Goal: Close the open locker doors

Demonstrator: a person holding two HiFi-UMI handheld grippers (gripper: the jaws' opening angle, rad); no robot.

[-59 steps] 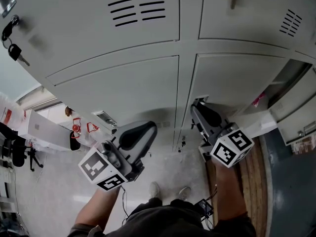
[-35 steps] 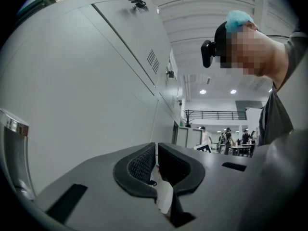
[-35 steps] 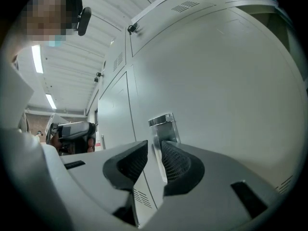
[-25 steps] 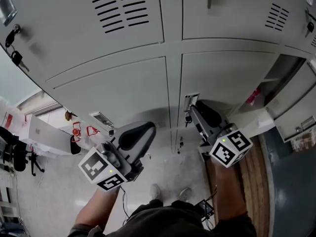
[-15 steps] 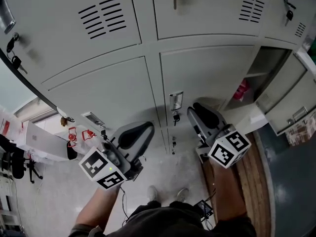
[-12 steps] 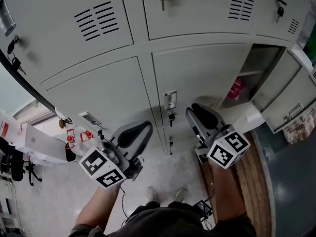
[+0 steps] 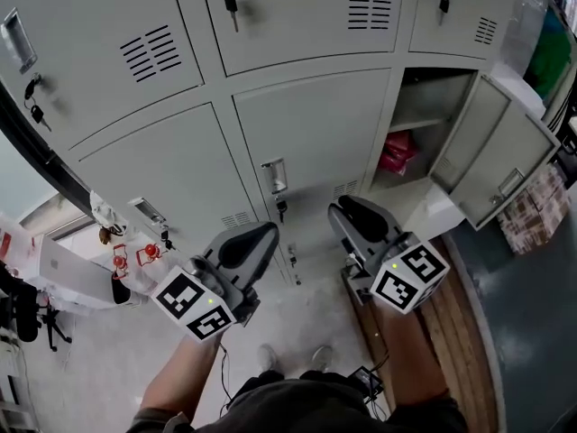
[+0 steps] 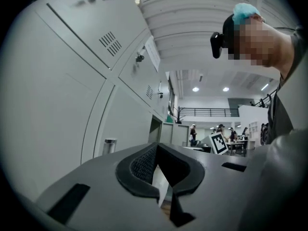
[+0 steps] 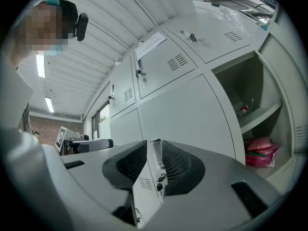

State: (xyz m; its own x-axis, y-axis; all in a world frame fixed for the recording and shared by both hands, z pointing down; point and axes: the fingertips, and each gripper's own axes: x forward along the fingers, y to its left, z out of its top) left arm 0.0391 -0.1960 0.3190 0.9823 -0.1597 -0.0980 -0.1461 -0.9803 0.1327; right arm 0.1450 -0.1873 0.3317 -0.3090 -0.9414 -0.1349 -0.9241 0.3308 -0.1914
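A grey bank of lockers fills the head view. One lower locker [image 7: 424, 120] at the right stands open, its door [image 7: 494, 162] swung out to the right, and a pink-red bag [image 7: 397, 152] lies inside. My right gripper [image 7: 354, 218] is level in front of the closed locker left of it, near that door's handle and key [image 7: 274, 179]. Its jaws stand a little apart with nothing between them. My left gripper [image 7: 245, 245] hangs further left, jaws a slit apart and empty. The right gripper view shows the open locker [image 9: 252, 93] and the bag [image 9: 262, 150] to the right of my right gripper [image 9: 154, 150].
Keys hang in the upper locker doors [image 7: 230, 3]. A wooden pallet [image 7: 464, 318] lies on the floor under the right arm. White boxes and red items [image 7: 135, 255] sit at the lower left. My feet [image 7: 293, 359] show below. Far off in the left gripper view are people [image 8: 221, 129].
Both grippers have travelled to the right along the lockers. The open locker and its door have come further into the head view, and the closed doors have slid left.
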